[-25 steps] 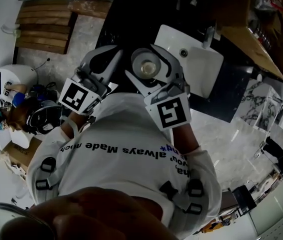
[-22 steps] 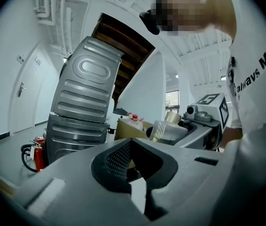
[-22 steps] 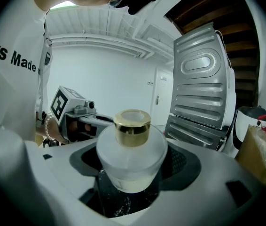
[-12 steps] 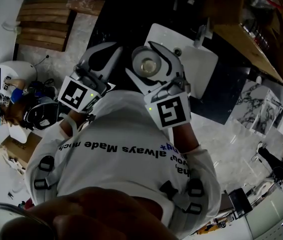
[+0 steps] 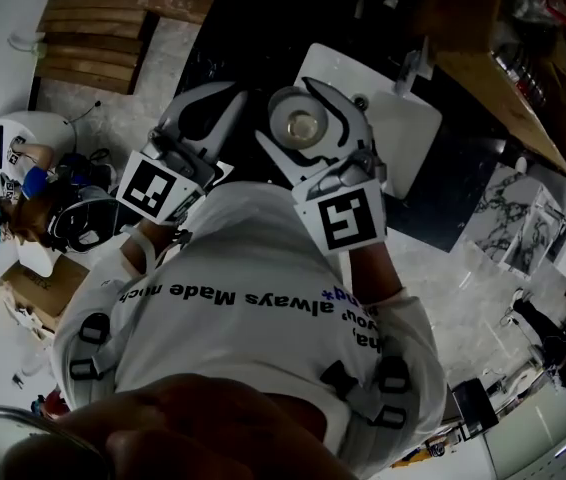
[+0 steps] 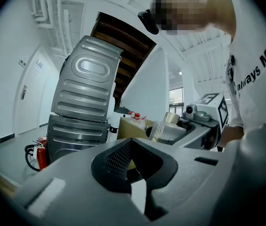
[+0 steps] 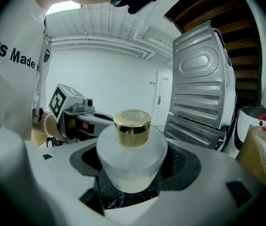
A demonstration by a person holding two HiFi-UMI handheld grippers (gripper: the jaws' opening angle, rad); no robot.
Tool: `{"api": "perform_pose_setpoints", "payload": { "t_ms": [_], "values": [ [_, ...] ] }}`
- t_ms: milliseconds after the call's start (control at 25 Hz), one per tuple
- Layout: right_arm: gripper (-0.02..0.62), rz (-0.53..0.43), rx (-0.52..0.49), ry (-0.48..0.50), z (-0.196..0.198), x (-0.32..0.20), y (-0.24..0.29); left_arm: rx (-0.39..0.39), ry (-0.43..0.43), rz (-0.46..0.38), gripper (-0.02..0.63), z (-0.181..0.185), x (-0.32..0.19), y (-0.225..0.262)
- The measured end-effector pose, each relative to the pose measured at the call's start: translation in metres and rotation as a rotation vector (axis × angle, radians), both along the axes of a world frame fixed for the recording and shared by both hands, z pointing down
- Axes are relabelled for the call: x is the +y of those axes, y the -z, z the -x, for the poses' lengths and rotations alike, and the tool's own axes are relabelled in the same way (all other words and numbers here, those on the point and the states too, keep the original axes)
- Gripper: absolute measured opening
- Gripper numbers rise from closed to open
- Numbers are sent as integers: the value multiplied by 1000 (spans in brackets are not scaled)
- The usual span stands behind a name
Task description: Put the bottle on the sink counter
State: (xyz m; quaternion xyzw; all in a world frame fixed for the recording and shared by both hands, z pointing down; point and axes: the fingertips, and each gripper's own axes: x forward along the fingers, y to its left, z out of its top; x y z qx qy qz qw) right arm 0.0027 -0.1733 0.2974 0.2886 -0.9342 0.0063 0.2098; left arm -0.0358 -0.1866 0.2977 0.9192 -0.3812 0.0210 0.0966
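Frosted bottle looks slick, breakable; right gripper squeezes its fat belly, left gripper pinched together, empty.

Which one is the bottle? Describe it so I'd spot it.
Find the white sink basin set in the dark counter. Just left of it in the head view, the right tongs grip the bottle: squat, frosted white, with a gold cap, while the left tongs hold nothing.
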Motion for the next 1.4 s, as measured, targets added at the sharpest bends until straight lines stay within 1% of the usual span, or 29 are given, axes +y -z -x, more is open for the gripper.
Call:
{"api": "perform_pose_setpoints", "payload": {
  "t_ms": [480,680,960,1160,1400],
  "values": [
    [333,14,10,-11,17,-34,-40,-24,-13,35,3,16,-30,-41],
    [333,26,27,-25,23,-56,-65,-37,-43,1,3,23,-47,-64],
    [333,63,54,-32,23,-83,-116,-50,-39,33,3,25,-75,-108],
    [333,90,68,-36,26,-96,-150,-71,-45,110,3,23,-83,-144],
    [333,100,75,-35,34,-111,-181,-77,-58,147,3,23,-93,-178]
  ]
}}
